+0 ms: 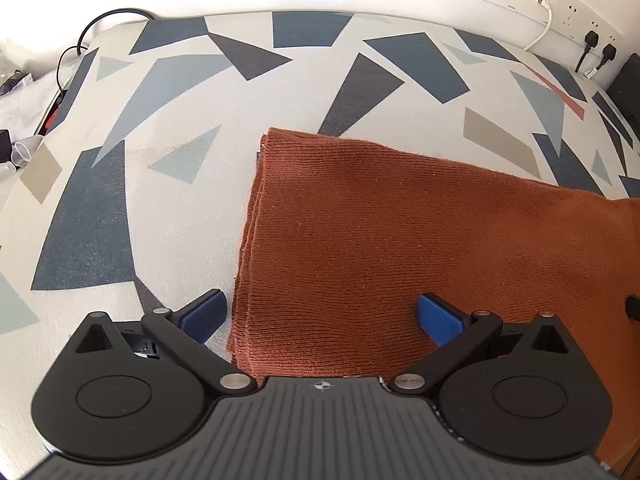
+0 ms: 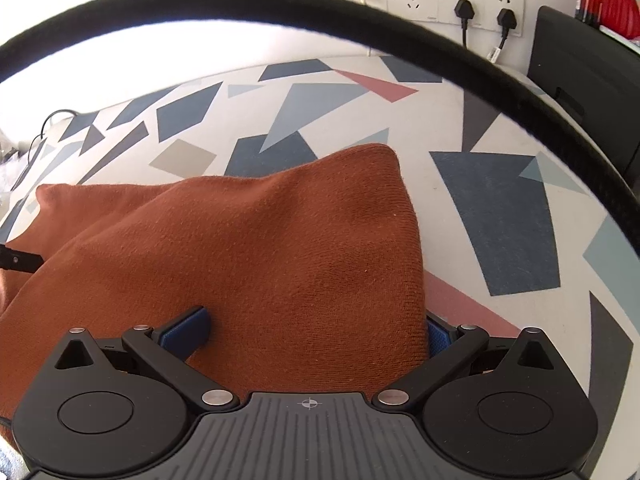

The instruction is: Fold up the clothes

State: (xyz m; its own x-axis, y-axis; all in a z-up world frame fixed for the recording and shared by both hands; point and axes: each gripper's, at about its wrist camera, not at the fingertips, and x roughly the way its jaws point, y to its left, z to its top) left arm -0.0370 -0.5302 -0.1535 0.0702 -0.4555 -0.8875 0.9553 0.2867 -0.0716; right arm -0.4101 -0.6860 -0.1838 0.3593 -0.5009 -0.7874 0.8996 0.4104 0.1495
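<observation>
- Folded rust sweater (image 1: 400,240) on patterned tabletop (image 1: 160,160), between both grippers' fingers.
- Left gripper (image 1: 320,316) spread wide, holding nothing.
- Right gripper (image 2: 316,332) spread wide; far-right pad possibly touching cloth.

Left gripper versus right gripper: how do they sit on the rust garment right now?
The left gripper straddles the rust garment's left edge, where stacked layers show: one pad is over the patterned cover, the other over cloth. The right gripper sits at the garment's rounded right fold: one pad is on cloth, and cloth partly hides the other. Both stand wide open, gripping nothing.
</observation>
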